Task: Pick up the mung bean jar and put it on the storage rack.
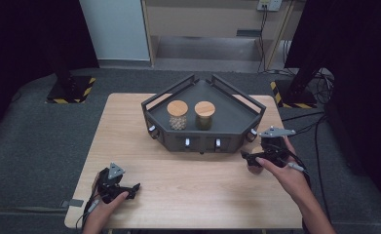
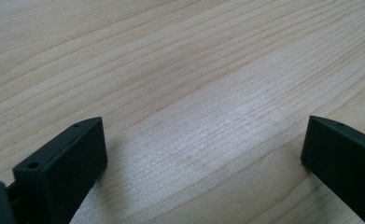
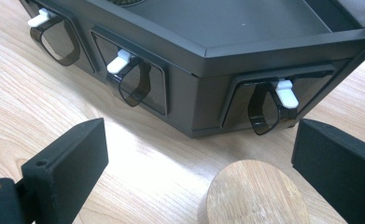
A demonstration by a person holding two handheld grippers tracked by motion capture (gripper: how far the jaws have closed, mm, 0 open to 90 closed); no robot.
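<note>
Right gripper [image 3: 199, 154], jaws spread, straddles a wooden-lidded jar [image 3: 257, 193] beside the tray [image 3: 208, 93] for pickup; left gripper [image 2: 203, 154] rests released on the table [image 2: 180, 70]

Light wooden rectangular table [image 1: 129, 122] stands centre on grey carpeted floor [image 1: 32, 141]. At 12 o'clock: pale beige wall panel [image 1: 202, 19], white board [image 1: 115, 29] at 11. Black-and-yellow striped stand bases [image 1: 71, 90] at 10 and 2. Black curtains [image 1: 12, 34] flank both sides. Black cables [image 1: 319, 126] trail at 3.
</note>
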